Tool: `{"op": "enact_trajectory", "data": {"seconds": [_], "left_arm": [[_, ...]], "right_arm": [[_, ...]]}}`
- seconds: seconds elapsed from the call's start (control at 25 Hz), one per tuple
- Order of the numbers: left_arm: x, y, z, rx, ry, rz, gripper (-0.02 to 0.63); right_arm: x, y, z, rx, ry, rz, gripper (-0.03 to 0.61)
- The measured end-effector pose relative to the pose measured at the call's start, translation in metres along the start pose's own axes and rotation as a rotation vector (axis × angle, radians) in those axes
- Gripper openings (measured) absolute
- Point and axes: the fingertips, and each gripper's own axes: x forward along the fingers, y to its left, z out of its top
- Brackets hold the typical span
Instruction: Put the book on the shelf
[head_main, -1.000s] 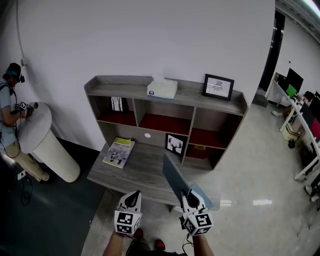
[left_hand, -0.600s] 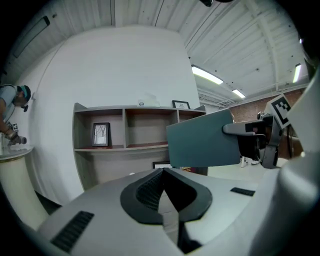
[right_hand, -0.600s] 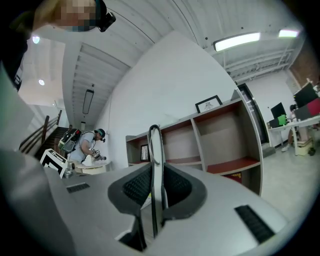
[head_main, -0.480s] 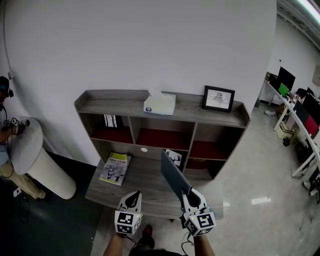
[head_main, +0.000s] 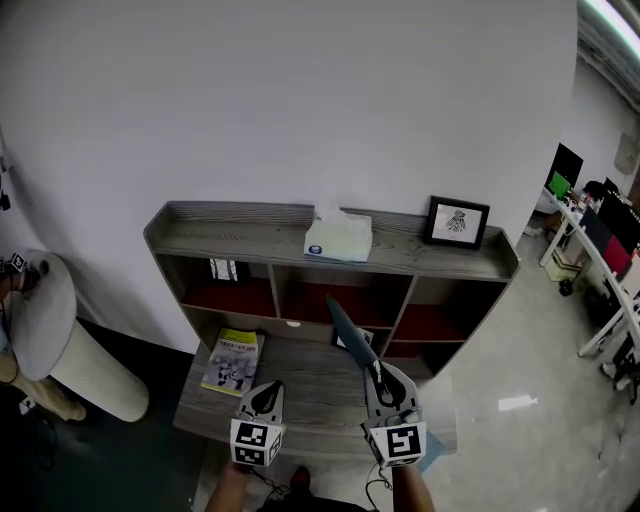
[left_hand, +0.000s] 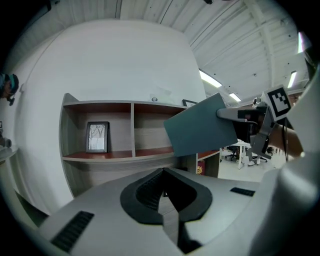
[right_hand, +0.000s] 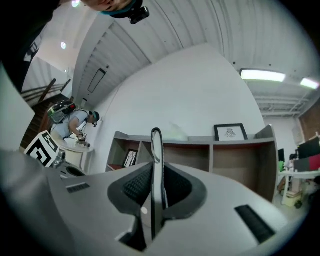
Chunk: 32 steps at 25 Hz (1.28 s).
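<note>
A thin grey-blue book (head_main: 344, 328) stands on edge, tilted, in front of the shelf unit's (head_main: 250, 232) middle compartments and above the desk surface (head_main: 310, 395). My right gripper (head_main: 377, 373) is shut on its near lower edge. In the right gripper view the book (right_hand: 156, 150) shows edge-on between the pads, pointing at the shelf. From the left gripper view, the book (left_hand: 202, 125) hangs before the compartments, with the right gripper (left_hand: 235, 114) at its right side. My left gripper (head_main: 268, 390) is shut and holds nothing, to the left of the book over the desk.
A yellow book (head_main: 232, 361) lies on the desk's left side. A tissue box (head_main: 338, 238) and a picture frame (head_main: 456, 222) stand on the top shelf. A small frame (head_main: 222, 269) fills the left compartment. A white round table (head_main: 50, 320) stands at far left.
The right gripper has lifted the book and rolled it more upright, toward the middle compartments. Both grippers have moved closer to the shelf. The shelf now sits lower in the head view.
</note>
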Motion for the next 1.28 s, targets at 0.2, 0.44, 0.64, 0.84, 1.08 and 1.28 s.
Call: {"op": "enact_trajectory", "data": {"seconds": [0.2, 0.44, 0.64, 0.84, 1.08, 1.28], "left_arm": [[0.018, 0.023, 0.002, -0.004, -0.003, -0.024, 0.006], [0.035, 0.042, 0.0, -0.008, 0.0, -0.052, 0.006], [0.045, 0.059, -0.005, -0.019, 0.005, -0.058, 0.006], [0.051, 0.074, -0.013, -0.034, 0.019, -0.059, 0.006], [0.059, 0.088, -0.013, -0.05, 0.017, -0.069, 0.006], [0.064, 0.097, -0.018, -0.056, 0.026, -0.072, 0.006]], "right_arm": [[0.031, 0.017, 0.02, -0.259, 0.017, -0.009, 0.072], [0.069, 0.044, 0.018, -0.625, 0.056, -0.047, 0.072], [0.1, 0.065, 0.002, -0.881, 0.075, -0.029, 0.072], [0.124, 0.081, -0.036, -1.036, 0.143, 0.034, 0.074], [0.14, 0.099, -0.069, -1.136, 0.197, 0.094, 0.074], [0.149, 0.108, -0.094, -1.201, 0.23, 0.137, 0.074]]}}
